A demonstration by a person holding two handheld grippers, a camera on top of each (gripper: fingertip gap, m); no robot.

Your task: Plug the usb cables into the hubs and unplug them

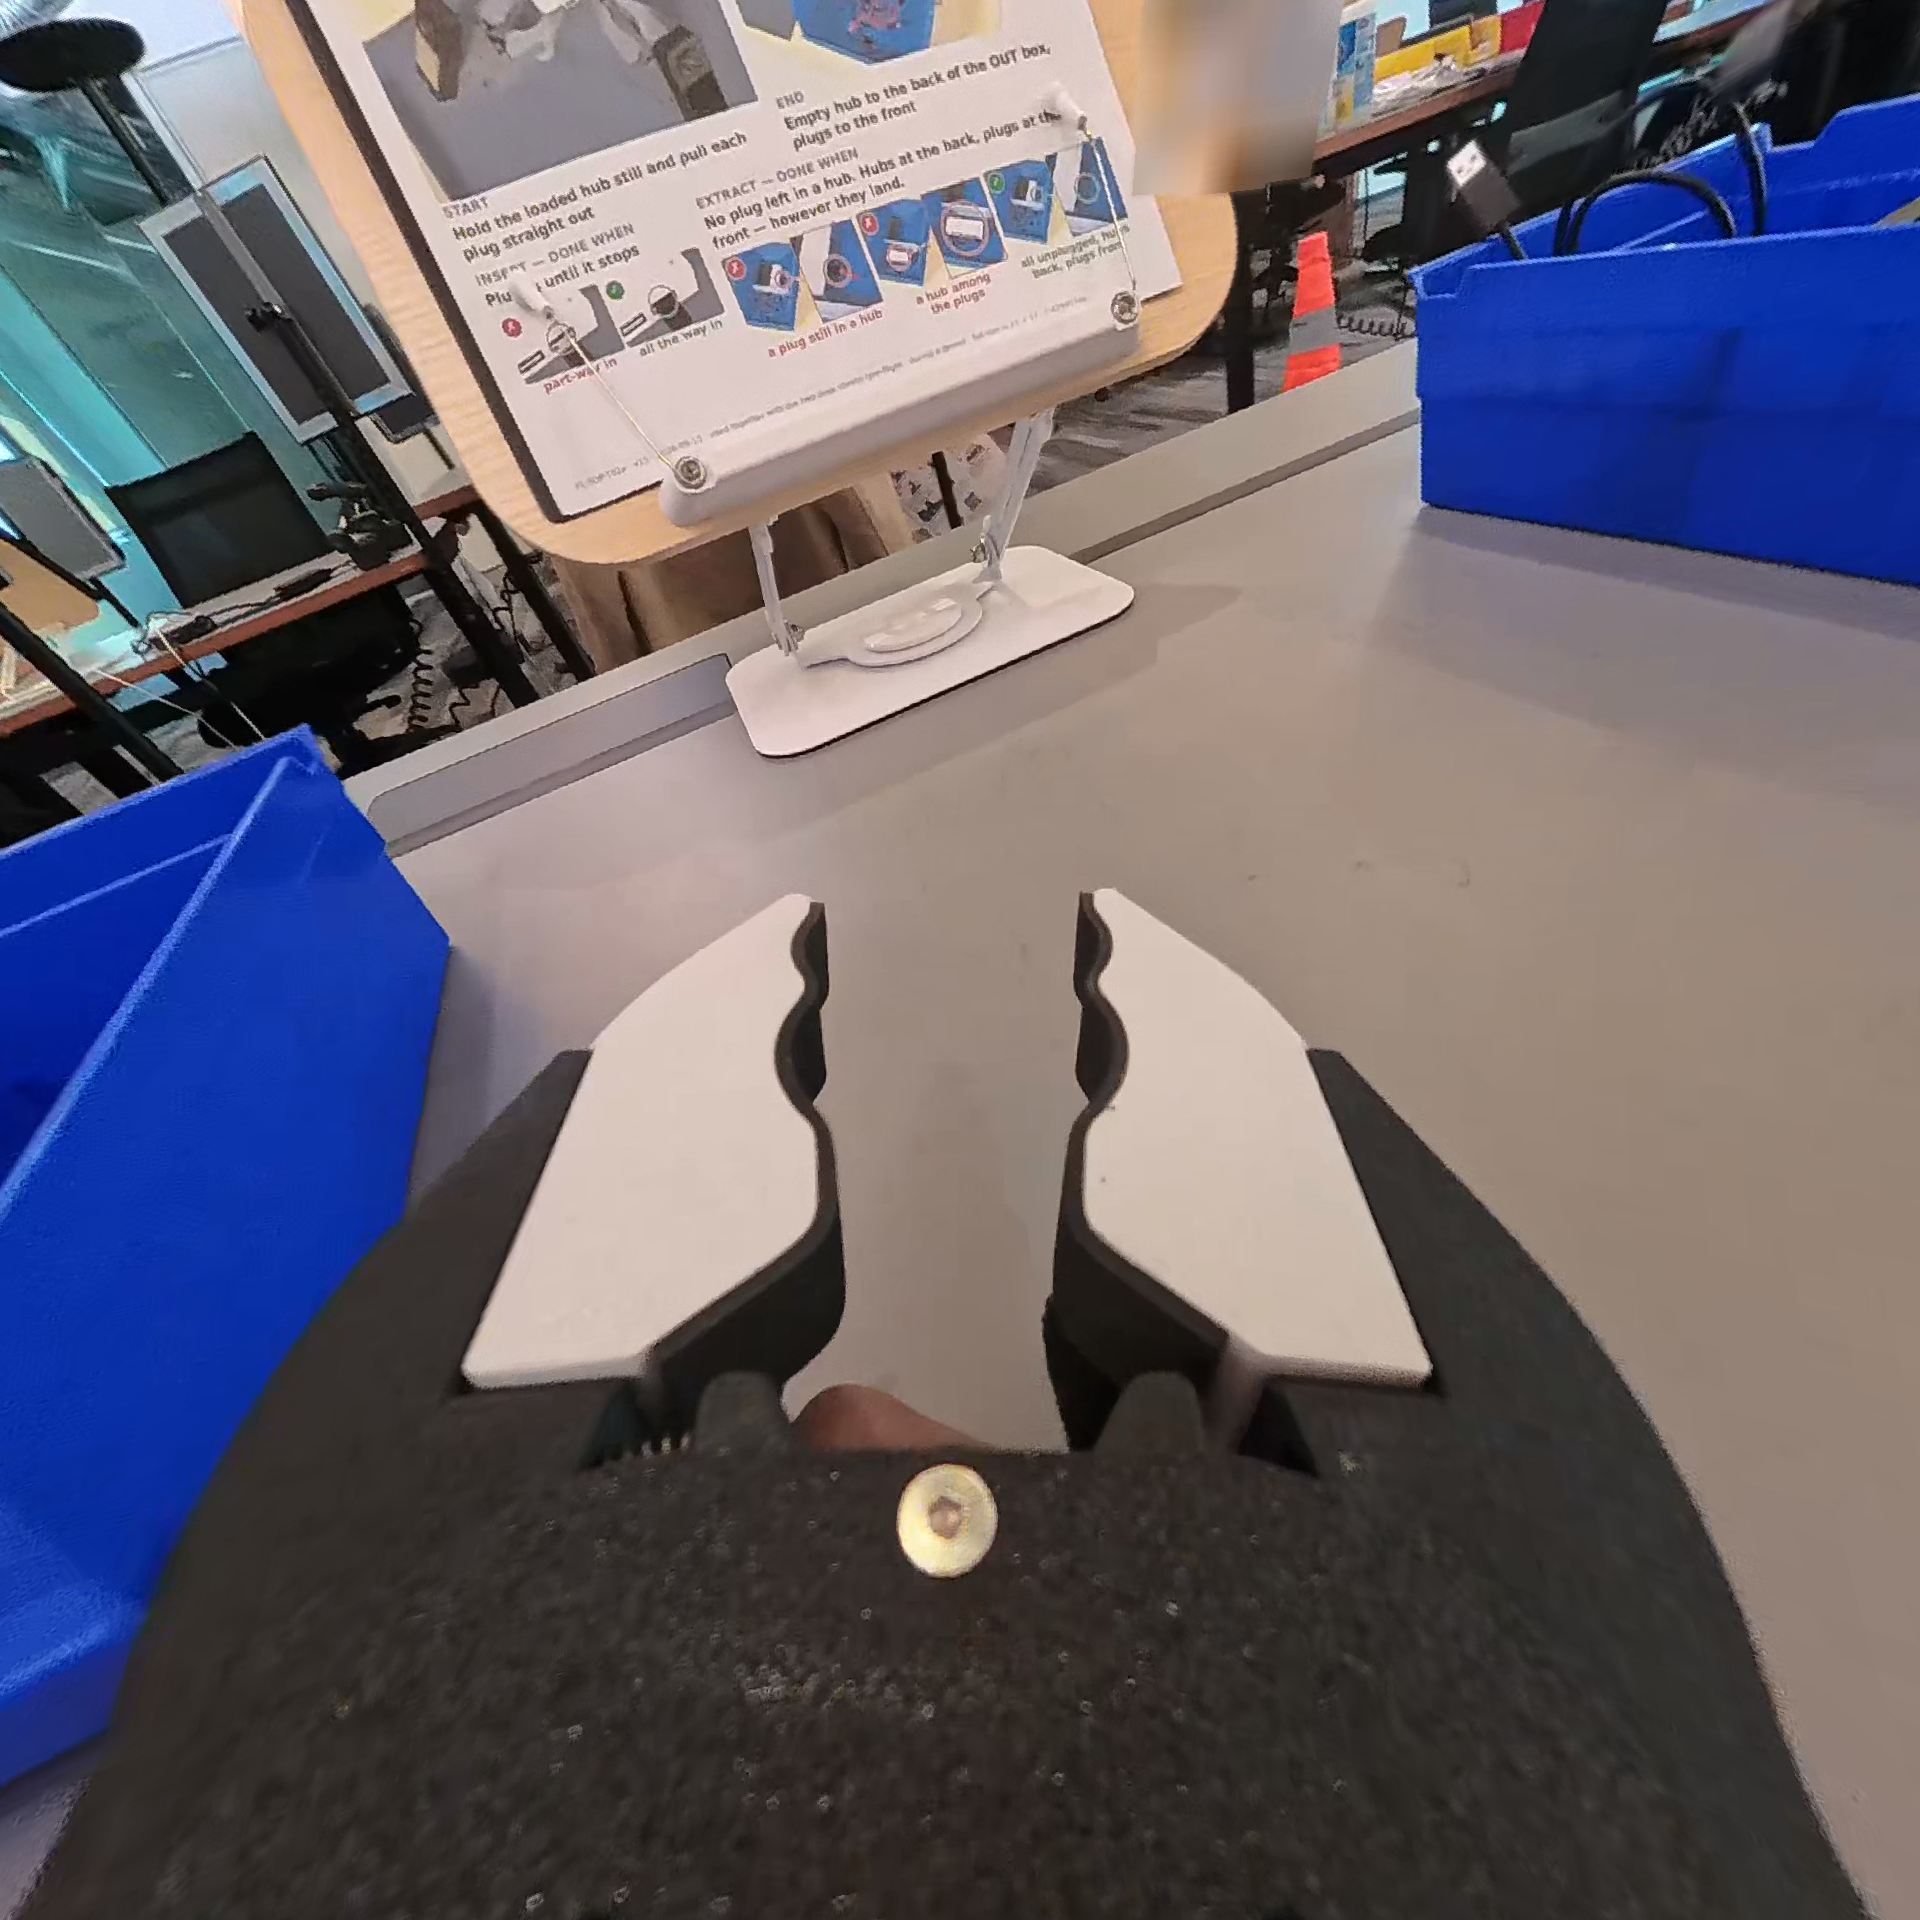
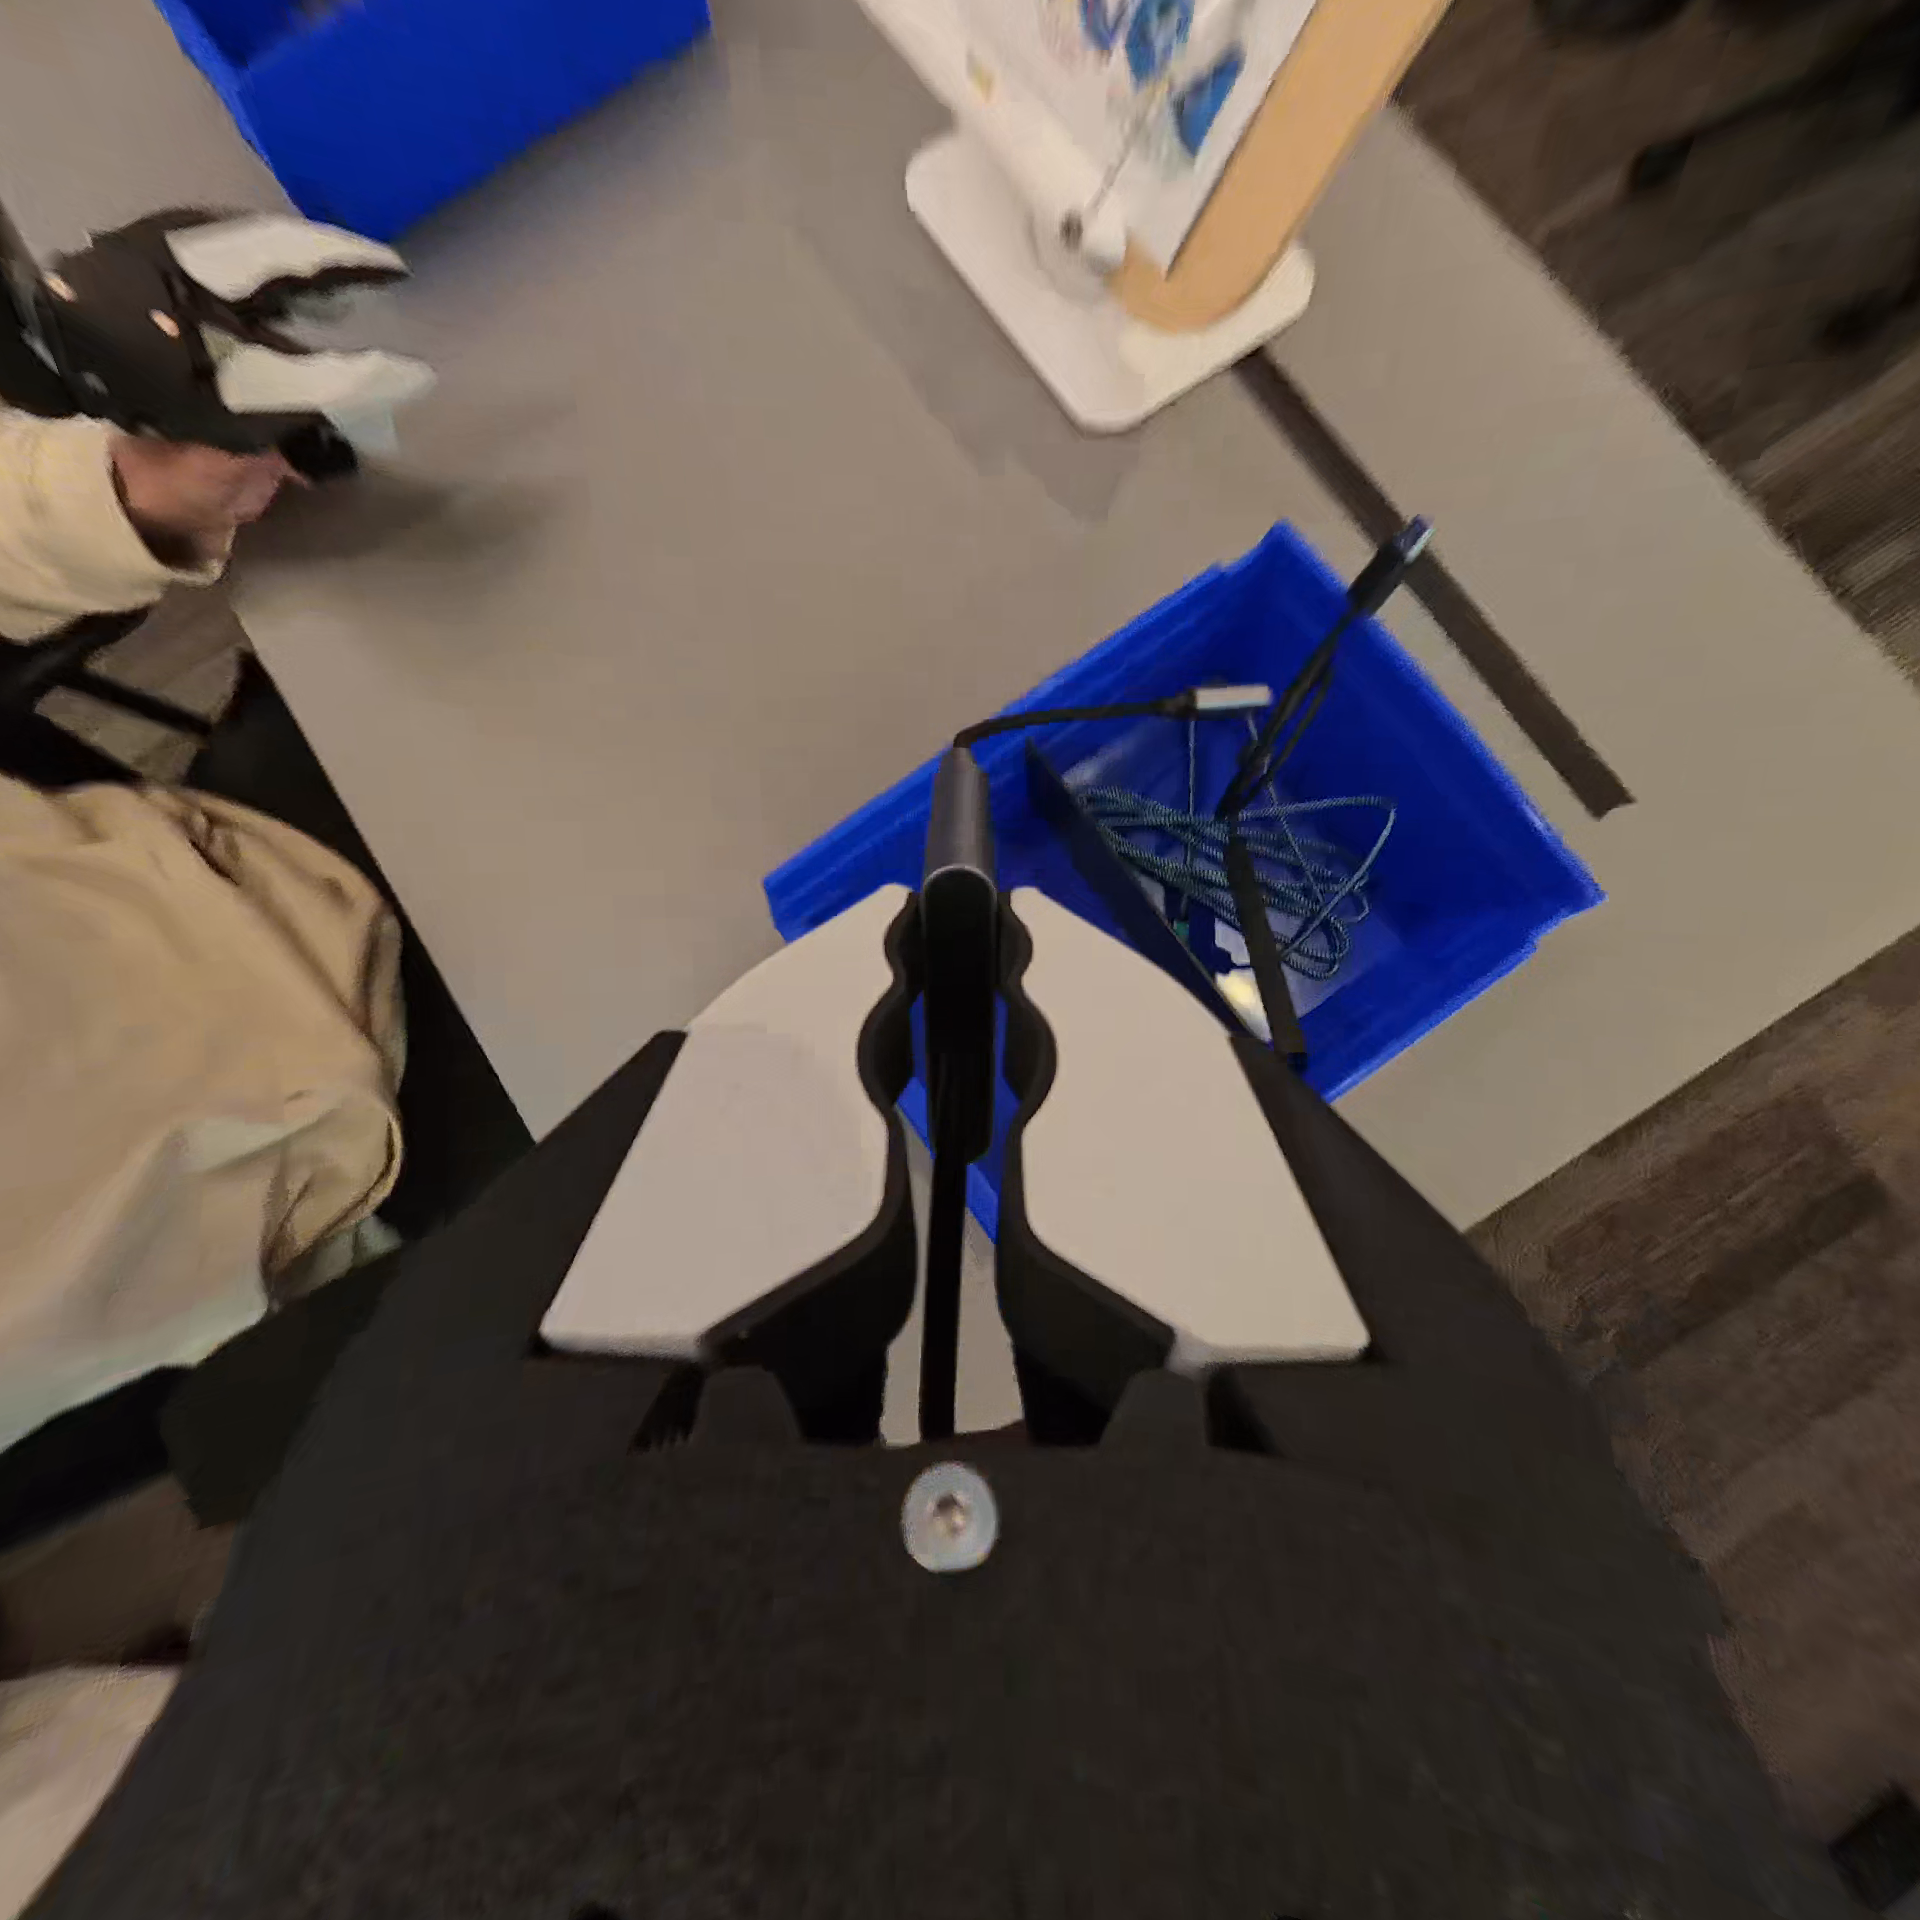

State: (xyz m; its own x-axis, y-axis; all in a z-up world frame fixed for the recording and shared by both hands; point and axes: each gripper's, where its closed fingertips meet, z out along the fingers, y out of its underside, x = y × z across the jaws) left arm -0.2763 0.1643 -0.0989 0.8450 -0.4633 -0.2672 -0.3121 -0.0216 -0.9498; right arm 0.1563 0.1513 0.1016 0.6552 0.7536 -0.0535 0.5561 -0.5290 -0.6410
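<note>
The right claw [image 2: 956, 940] is clenched on a slim dark USB hub [image 2: 958, 862], held edge-on between the pads, lifted above a blue bin [image 2: 1455, 790] on the grey tabletop [image 2: 727, 540]. The hub's own short lead curls out from its far end to a silvery plug [image 2: 1231, 698] that hangs free over the bin. Inside the bin lies a tangle of braided blue-black USB cables [image 2: 1247, 862], and one dark cable sticks up over the far rim with its plug [image 2: 1403, 551] in the air. Whether any cable sits in the hub's ports cannot be told from this edge-on angle.

The left claw [image 1: 951, 935] is released and empty, jaws apart, hovering low over bare tabletop between a second blue bin [image 1: 208, 1039] on its left and the first bin off to its right, facing an instruction sheet on a white stand [image 1: 935, 623].

Judging by this, the work looks early in a cycle: a hub is picked up, the cables remain loose in the bin, and the plugging and unplugging are still ahead
</note>
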